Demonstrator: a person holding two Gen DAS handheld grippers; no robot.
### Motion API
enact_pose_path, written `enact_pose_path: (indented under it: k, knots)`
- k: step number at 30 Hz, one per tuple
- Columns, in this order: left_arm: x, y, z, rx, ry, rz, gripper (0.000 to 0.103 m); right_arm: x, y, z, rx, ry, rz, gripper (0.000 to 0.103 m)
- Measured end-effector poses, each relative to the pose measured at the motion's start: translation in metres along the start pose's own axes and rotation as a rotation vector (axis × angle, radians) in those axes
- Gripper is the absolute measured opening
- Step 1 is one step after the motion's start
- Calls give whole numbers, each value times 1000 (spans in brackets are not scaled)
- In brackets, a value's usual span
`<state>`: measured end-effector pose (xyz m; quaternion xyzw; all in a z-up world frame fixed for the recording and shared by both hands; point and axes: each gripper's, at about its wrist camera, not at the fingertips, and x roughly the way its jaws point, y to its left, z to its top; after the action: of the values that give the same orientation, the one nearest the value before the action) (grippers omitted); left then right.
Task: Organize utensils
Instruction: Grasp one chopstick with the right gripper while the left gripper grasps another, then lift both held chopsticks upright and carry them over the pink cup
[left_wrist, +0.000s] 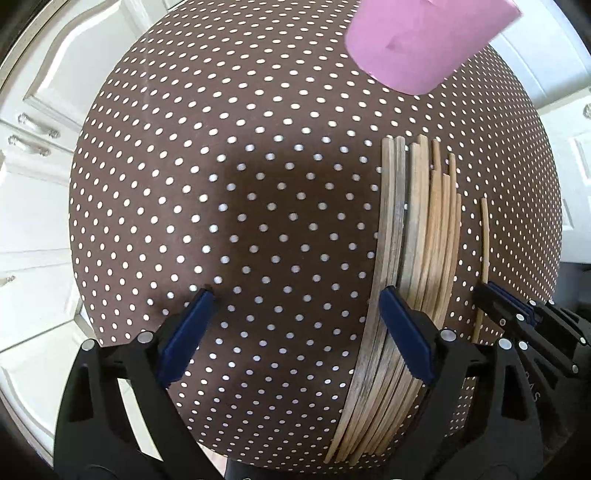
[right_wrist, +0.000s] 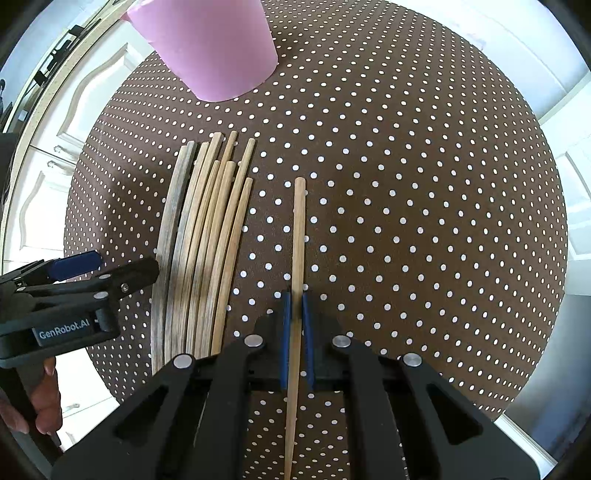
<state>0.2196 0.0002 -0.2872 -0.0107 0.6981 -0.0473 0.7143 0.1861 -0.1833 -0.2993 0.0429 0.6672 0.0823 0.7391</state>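
Several wooden chopsticks (right_wrist: 199, 251) lie side by side on the brown polka-dot table; in the left wrist view the bundle (left_wrist: 413, 266) runs under my right finger. A single chopstick (right_wrist: 297, 258) lies apart to their right. My right gripper (right_wrist: 296, 299) is shut on this single chopstick, gripping it near mid-length. My left gripper (left_wrist: 295, 299) is open and empty, hovering left of the bundle; it also shows in the right wrist view (right_wrist: 103, 266). A pink cup (right_wrist: 207, 44) stands at the far side, also in the left wrist view (left_wrist: 424, 40).
The round table (right_wrist: 406, 184) has a brown cloth with white dots. White cabinet doors and drawers (left_wrist: 40, 110) surround it on the left and right. The right gripper shows at the right edge of the left wrist view (left_wrist: 517, 314).
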Motion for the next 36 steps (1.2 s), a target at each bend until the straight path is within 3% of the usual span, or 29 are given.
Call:
enact_pose_path:
  k: [9, 13, 14, 16, 17, 18, 28, 36]
  knots:
    - [3, -21, 15, -6, 51, 94, 89, -2, -3, -2, 23, -6, 18, 6]
    - [0, -26, 17, -6, 25, 82, 83, -3, -7, -1, 43, -5, 33, 6]
    - [-2, -27, 16, -2, 13, 84, 76, -3, -9, -1, 46, -4, 36, 6]
    - [-9, -32, 12, 42, -27, 81, 47, -4, -11, 0, 57, -3, 44, 6]
    - [-13, -35, 12, 65, -43, 85, 17, -4, -12, 0, 63, -2, 48, 6]
    - [-12, -37, 12, 75, -40, 86, 11, -4, -13, 1, 66, -1, 50, 6]
    - [-8, -15, -5, 63, -38, -24, 6, -8, -15, 3, 77, -3, 54, 5]
    - [-11, -4, -22, 31, -60, -36, 6, -15, -17, 2, 90, -8, 50, 5]
